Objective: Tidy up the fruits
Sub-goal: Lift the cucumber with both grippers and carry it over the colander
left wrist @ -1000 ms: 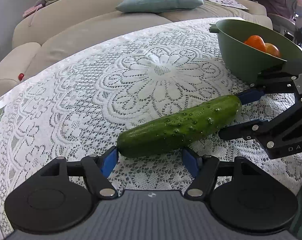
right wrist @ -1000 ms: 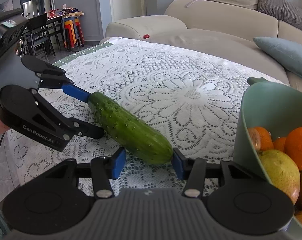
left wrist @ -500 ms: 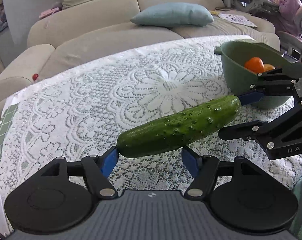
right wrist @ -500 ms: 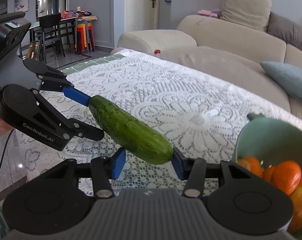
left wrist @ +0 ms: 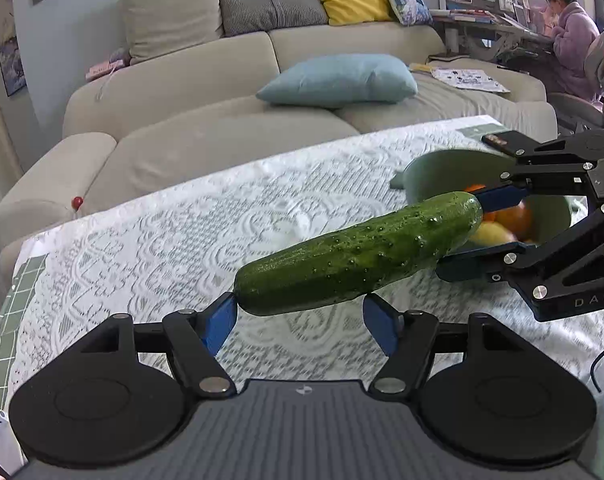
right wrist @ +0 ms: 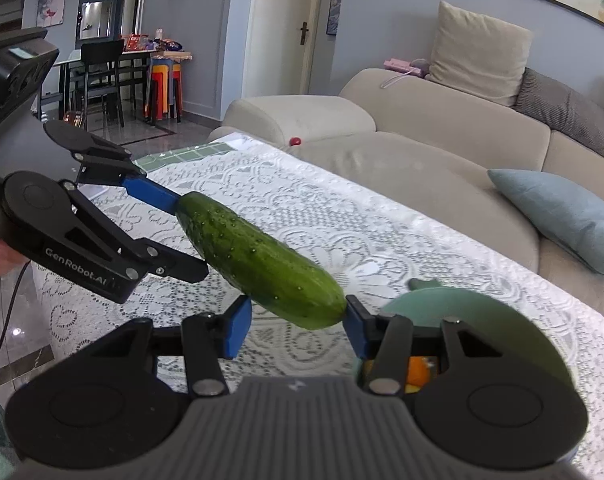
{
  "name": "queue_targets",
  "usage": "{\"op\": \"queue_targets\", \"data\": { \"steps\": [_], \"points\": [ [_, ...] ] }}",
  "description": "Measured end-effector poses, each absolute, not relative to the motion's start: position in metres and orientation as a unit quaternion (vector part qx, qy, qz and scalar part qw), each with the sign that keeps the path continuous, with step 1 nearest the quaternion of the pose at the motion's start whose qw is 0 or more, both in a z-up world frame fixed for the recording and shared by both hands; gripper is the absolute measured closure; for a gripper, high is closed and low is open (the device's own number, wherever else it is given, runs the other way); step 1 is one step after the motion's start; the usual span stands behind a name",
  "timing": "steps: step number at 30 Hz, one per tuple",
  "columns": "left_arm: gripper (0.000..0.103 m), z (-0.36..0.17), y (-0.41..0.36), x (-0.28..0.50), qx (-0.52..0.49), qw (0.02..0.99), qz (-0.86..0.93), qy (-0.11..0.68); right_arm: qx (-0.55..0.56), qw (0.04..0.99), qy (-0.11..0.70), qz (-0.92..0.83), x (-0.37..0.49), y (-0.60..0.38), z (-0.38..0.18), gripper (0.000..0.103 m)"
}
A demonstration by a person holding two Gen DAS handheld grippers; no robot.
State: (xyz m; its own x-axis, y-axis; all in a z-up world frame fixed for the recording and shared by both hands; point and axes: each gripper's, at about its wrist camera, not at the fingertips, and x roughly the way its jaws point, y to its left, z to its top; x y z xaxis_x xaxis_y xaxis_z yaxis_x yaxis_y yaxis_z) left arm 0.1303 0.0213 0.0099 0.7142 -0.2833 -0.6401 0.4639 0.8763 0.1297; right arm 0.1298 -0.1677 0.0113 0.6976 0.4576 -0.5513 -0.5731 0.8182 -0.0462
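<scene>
The cucumber (left wrist: 358,256) hangs in the air above the lace-covered surface (left wrist: 181,240), carried by both tools. The left gripper (left wrist: 299,322) fingers grasp its near end at 6 o'clock in the left wrist view; the right gripper (left wrist: 476,228) fingers grasp its far end at 3 o'clock, over the green bowl (left wrist: 442,168) of oranges (left wrist: 514,216).

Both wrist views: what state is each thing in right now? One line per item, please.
Dark green bumpy cucumber: held clear of the white lace tablecloth, tilted, one end in each gripper.
Left gripper: shut on the cucumber's lower end.
Right gripper: shut on the cucumber's other end, the one by the bowl.
Pale green plastic bowl: upright on the tablecloth, holding oranges and a yellowish fruit.
</scene>
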Motion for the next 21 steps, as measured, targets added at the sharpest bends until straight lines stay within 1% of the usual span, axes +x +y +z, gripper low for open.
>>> {"op": "queue_targets", "data": {
  "steps": [9,14,21],
  "points": [
    [0.024,0.026,-0.021,0.134,0.123,0.92,-0.209,0.308,-0.108,0.921,0.258,0.271,0.131,-0.219,0.032,0.055],
    [0.024,0.029,-0.053,0.142,0.131,0.917,-0.216,0.309,-0.124,0.923,0.258,0.256,0.133,-0.246,0.036,0.055],
    [0.024,0.021,-0.091,0.151,0.142,0.908,-0.225,0.324,-0.125,0.919,0.283,0.244,0.142,-0.28,0.031,0.055]
  ]
}}
